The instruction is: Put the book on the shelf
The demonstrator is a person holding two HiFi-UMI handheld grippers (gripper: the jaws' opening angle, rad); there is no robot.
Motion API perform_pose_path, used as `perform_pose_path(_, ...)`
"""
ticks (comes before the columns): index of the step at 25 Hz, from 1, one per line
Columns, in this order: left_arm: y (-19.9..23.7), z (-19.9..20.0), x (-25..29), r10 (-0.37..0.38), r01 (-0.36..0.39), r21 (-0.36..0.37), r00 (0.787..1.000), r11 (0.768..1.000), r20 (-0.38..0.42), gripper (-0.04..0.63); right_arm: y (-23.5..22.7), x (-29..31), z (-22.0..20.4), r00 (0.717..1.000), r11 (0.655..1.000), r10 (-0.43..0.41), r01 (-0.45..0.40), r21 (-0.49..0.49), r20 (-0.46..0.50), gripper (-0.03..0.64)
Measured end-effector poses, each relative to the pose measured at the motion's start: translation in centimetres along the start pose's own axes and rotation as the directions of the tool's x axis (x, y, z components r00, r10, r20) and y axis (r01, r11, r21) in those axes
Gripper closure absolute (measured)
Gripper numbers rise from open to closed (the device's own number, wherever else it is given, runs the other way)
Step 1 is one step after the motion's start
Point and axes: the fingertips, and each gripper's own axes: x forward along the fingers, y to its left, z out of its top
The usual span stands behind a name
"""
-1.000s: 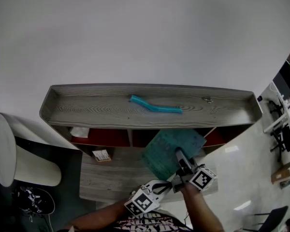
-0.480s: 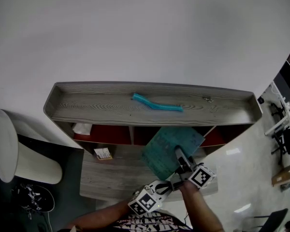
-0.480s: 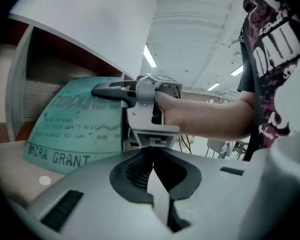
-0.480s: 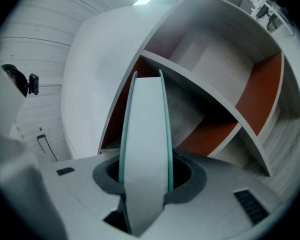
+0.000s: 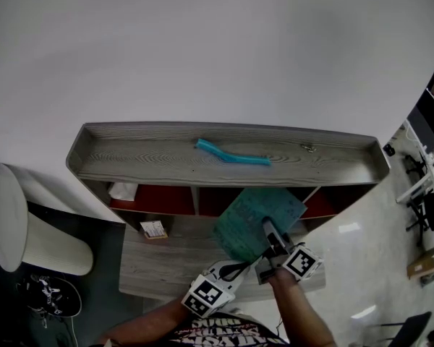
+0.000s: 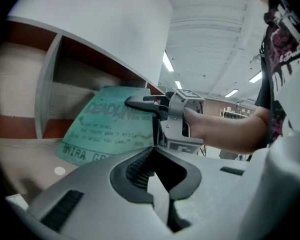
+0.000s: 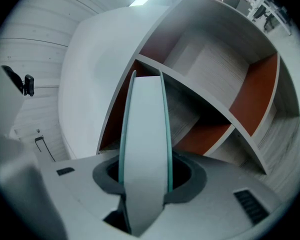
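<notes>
Here the head view shows the teal book (image 5: 252,219) tilted in front of the shelf (image 5: 130,159). Its far edge sits just under the top board by the middle compartments, and the right gripper (image 5: 267,230) clamps its near part. Only the right gripper view shows that grip edge-on: pale pages between teal covers fill the gap between the wide-set jaws, with red-lined compartments beyond. Only the left gripper (image 6: 154,156) view shows the book's printed cover. That view also shows its own jaws pressed together with nothing between them, near the book's lower edge. Only the head view shows the blue tube (image 5: 233,156) lying on the shelf top.
</notes>
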Motion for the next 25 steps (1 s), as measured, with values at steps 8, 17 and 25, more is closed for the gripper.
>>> perform_pose_path(8,-2.3,-2.2,0.9,-0.056,0.051,-0.06,0.994,0.997,-0.092,0.591,0.6,0.5,0.0,1.0,0.999,0.023,-0.023,0.024,0.016,0.456)
perform_pose_path(17,0.6,0.0,-0.8,0.157,-0.157,-0.005,0.987,0.988,-0.022,0.591,0.5,0.4,0.2,0.999,0.998,0.027,-0.028,0.063,0.02,0.454)
perform_pose_path(25,-1.3,0.5,-1.1,0.074,-0.077,-0.053,0.996,0.996,-0.057,0.591,-0.8,0.1,0.0,0.999,0.994,-0.012,0.008,0.108,0.035,0.454)
